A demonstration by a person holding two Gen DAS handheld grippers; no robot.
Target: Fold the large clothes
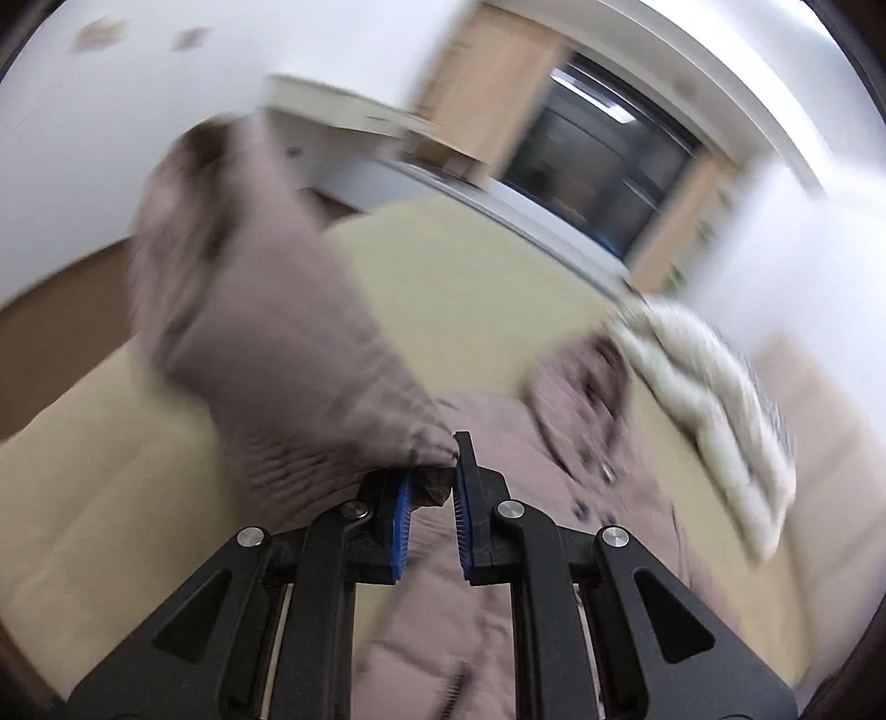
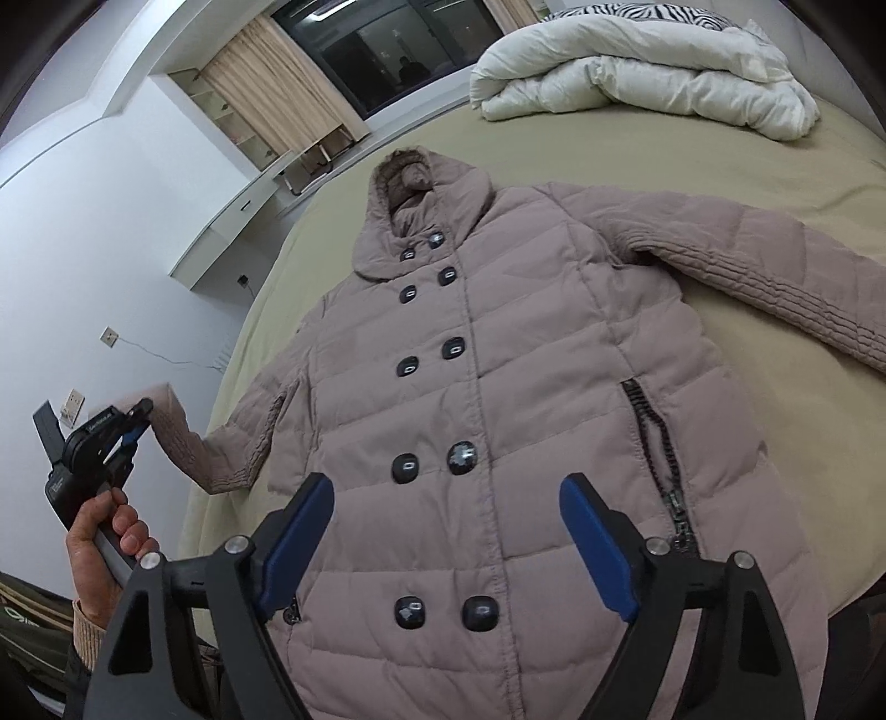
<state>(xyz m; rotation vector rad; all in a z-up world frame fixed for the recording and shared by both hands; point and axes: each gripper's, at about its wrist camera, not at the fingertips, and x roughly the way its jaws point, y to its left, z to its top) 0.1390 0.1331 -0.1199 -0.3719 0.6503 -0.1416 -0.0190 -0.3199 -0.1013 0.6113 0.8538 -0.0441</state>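
Right hand-held gripper (image 2: 446, 545): nearest item, jaws spread wide, nothing between its blue pads, hovering over the lower front of the coat (image 2: 498, 387).
Coat: mauve quilted, hooded, double row of dark buttons, laid face up on the bed (image 2: 720, 343); hem cut off by the bottom edge of the right wrist view.
Far sleeve (image 2: 786, 277): spread out on the sheet, its cuff running out of view at the right edge.
Near sleeve (image 2: 183, 437): lifted off the bed edge, cuff clamped between the pads of the left hand-held gripper (image 1: 432, 487).
Left hand (image 2: 105, 531): wrapped round the gripper handle, beside the bed's left edge.
Duvet (image 2: 637, 72): white, bundled at the head of the bed, well apart from the hood; a zebra-print item behind it is mostly hidden.
Open room: bare sheet between hood and duvet, and along the left side of the coat.
Surroundings: white wall with sockets, a ledge, curtains, a dark window (image 2: 376, 50).
Left wrist view: heavily blurred; details beyond the clamped cuff are hard to make out.
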